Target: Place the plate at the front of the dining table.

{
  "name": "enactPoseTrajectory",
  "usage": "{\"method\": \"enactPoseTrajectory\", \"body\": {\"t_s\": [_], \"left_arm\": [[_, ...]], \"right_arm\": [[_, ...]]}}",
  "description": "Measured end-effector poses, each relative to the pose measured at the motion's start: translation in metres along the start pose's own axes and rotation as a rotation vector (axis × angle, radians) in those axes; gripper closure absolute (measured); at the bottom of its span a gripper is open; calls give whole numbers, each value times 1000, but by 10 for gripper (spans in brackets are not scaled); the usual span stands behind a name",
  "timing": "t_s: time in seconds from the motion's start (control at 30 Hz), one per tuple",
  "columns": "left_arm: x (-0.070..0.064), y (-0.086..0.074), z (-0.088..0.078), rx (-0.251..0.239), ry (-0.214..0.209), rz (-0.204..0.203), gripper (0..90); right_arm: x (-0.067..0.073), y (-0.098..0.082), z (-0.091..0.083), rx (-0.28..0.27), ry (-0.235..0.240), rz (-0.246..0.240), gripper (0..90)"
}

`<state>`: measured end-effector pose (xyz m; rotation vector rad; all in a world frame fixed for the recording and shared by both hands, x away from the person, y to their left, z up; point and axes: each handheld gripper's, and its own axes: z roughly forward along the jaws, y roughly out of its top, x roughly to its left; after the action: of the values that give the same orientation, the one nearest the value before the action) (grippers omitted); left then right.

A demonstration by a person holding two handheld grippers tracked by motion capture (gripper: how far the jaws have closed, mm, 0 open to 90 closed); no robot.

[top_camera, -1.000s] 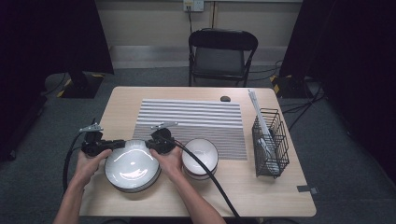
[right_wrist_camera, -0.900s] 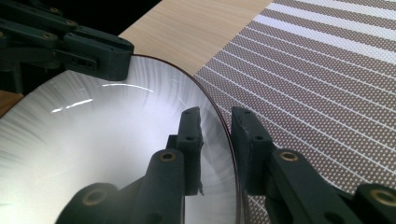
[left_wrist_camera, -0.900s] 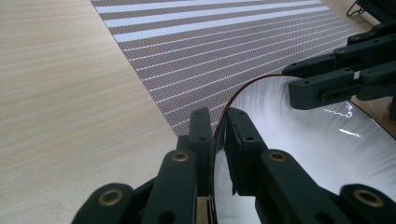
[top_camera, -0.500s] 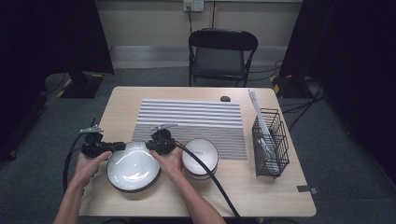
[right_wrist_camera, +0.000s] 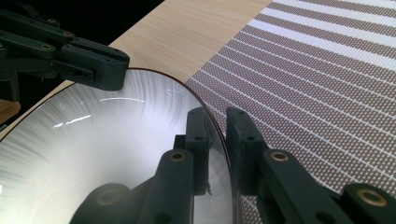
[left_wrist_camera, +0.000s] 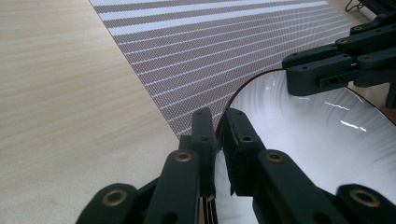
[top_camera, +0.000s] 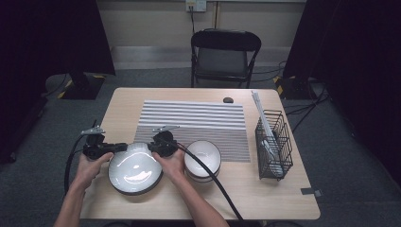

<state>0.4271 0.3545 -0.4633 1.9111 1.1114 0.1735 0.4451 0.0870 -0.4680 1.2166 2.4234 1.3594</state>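
So both tools are clamped on the rim of the big white dark-rimmed ceramic bowl [top_camera: 135, 168]: left tool [top_camera: 115, 148] on its left edge, right tool [top_camera: 152, 146] on its right. The bowl is at the near left of the light wooden table [top_camera: 265, 198], just left of a smaller white bowl [top_camera: 203, 160].

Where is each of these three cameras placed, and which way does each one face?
High view: above the person's side, looking forward and down on the table; forearms, both hands, left gripper and right gripper show.
Left gripper view: rides the left gripper, looking along its jaws, shut on the large bowl.
Right gripper view: rides the right gripper, clamped on the opposite rim.
Shared: all three show the large bowl and striped mat.
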Motion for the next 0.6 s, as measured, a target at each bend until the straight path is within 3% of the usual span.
{"method": "enactPoseTrajectory", "body": {"t_s": [0.2, 0.33, 0.47, 0.6], "left_arm": [[1, 3, -2, -27, 6, -2, 828], [3, 2, -1, -29, -6, -27, 826], [2, 1, -1, -23, -6, -36, 804], [3, -3, -1, 12, -5, -40, 770]], "right_arm": [[-1, 3, -1, -12, 1, -3, 804], [0, 5, -1, -9, -4, -7, 805], [0, 4, -1, -8, -3, -10, 808], [0, 3, -1, -6, -2, -14, 811]]}}
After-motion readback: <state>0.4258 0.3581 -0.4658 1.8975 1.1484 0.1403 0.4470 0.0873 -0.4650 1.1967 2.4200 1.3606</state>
